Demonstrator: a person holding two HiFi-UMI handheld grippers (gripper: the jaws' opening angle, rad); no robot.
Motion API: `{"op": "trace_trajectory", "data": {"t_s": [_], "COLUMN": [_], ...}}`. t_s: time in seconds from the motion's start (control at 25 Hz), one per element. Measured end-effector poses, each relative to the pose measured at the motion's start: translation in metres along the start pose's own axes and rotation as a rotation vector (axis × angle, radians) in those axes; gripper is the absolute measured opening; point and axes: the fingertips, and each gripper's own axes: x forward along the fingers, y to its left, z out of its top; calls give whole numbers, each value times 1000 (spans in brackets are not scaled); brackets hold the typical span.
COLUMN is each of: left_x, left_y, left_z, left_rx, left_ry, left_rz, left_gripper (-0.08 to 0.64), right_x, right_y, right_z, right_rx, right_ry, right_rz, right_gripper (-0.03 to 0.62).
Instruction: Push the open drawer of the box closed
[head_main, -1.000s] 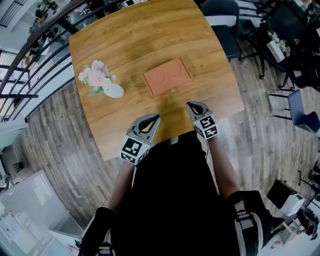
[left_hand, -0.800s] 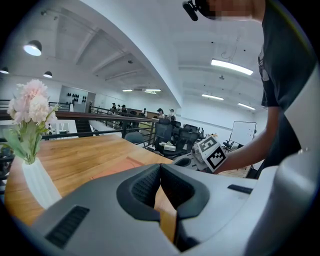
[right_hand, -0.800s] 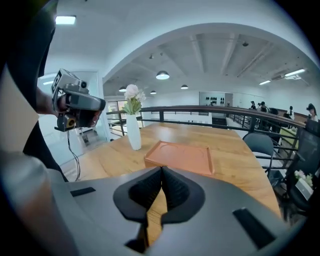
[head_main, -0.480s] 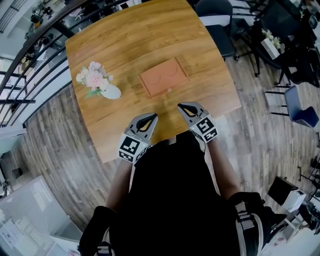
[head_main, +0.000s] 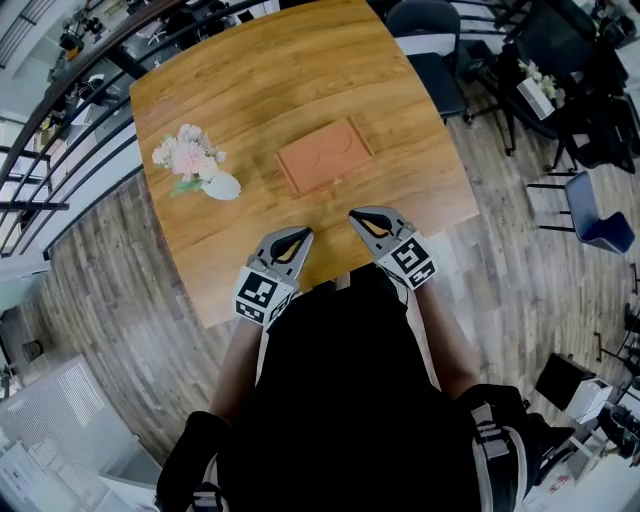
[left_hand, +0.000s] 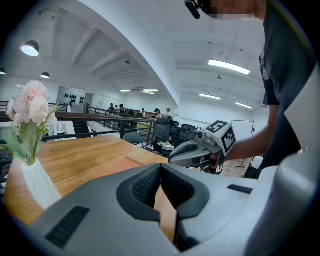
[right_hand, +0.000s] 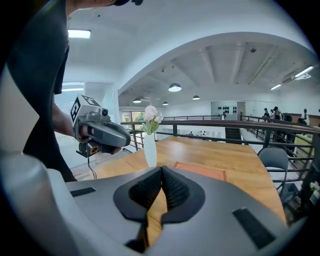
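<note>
Box (head_main: 325, 155) lies flat mid-table, one long side facing the person. From overhead I can't tell how far the drawer sticks out. Vase of flowers (head_main: 205, 170) stands well apart to the box's left, out of the push path. Left gripper (head_main: 300, 236) and right gripper (head_main: 358, 216) hang over the near edge of the table (head_main: 260, 80), short of the box. Both have jaws pressed together with nothing held — probably so the closed tips make a blunt pusher for the drawer front.

1 wooden table (head_main: 250, 80), 1 terracotta box (head_main: 325, 155), 1 vase of flowers (head_main: 218, 184), 2 hand-held grippers (head_main: 299, 234) (head_main: 356, 216)
</note>
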Motion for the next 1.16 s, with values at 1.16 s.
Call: {"op": "trace_trajectory", "data": {"t_s": [1.16], "left_x": [-29], "left_y": [12], "left_z": [-9], "left_rx": [-2], "left_ry": [-13], "left_rz": [38], "left_gripper": [23], "right_x": [14], "right_y": [23], "right_z": [14], "right_rx": [-35], "right_ry": [-30], "right_rz": [-17], "right_gripper": [15]}}
